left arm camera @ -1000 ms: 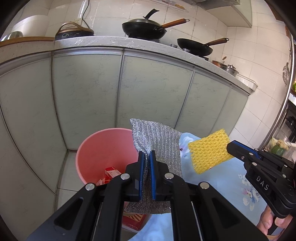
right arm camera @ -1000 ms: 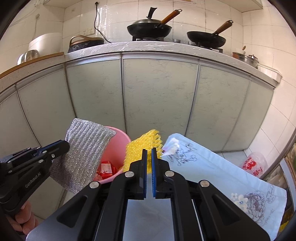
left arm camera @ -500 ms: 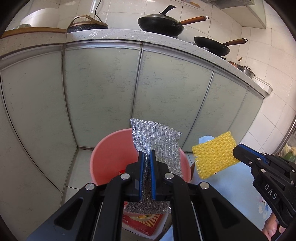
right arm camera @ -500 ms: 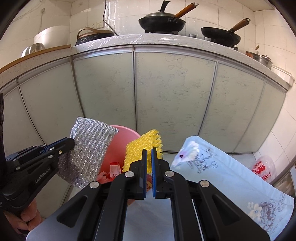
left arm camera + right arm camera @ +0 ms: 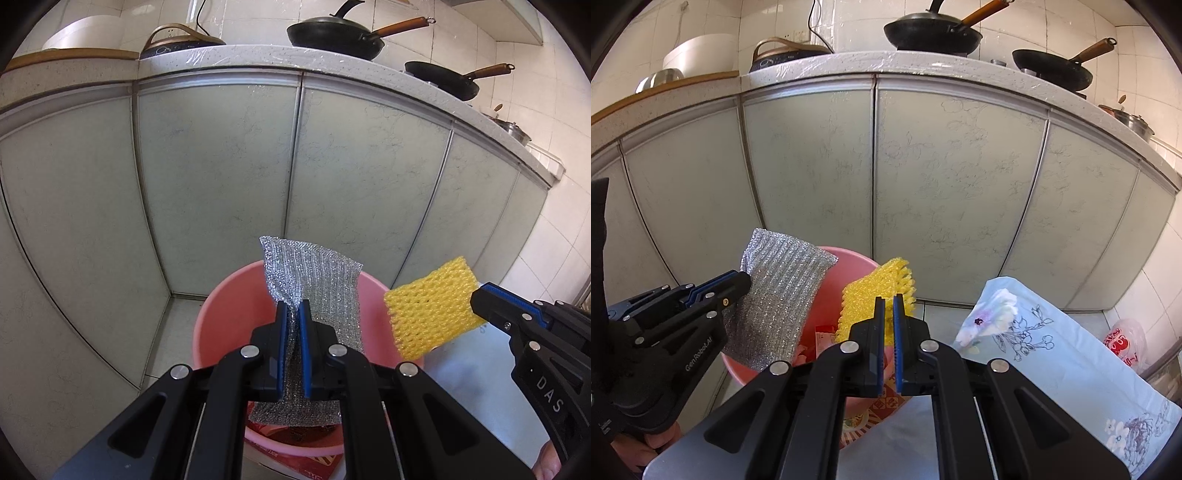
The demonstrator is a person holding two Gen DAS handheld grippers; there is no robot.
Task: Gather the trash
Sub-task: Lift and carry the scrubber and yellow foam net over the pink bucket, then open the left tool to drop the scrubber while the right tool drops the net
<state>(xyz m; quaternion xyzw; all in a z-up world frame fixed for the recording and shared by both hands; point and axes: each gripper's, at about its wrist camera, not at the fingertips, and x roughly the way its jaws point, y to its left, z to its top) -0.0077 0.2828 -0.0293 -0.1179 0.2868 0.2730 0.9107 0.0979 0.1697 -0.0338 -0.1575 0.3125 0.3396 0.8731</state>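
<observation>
My left gripper (image 5: 291, 314) is shut on a silver mesh scrub cloth (image 5: 325, 291) and holds it over the pink bucket (image 5: 229, 314). The cloth also shows in the right wrist view (image 5: 775, 299), with the left gripper (image 5: 742, 282) at its edge. My right gripper (image 5: 888, 306) is shut on a yellow foam net (image 5: 871, 295) and holds it above the bucket's (image 5: 849, 262) right rim. In the left wrist view the net (image 5: 432, 302) hangs from the right gripper (image 5: 480, 299) just right of the bucket. Red packaging (image 5: 823, 336) lies inside the bucket.
Pale cabinet doors (image 5: 221, 184) stand close behind the bucket under a counter with two black woks (image 5: 332, 33). A light blue floral cloth (image 5: 1052, 354) covers a surface at the right. A red-printed plastic bag (image 5: 1126, 343) lies on the floor at the far right.
Both grippers have moved closer to the cabinets and over the pink bucket, still holding the silver cloth and the yellow net. The bucket now lies directly under the left gripper.
</observation>
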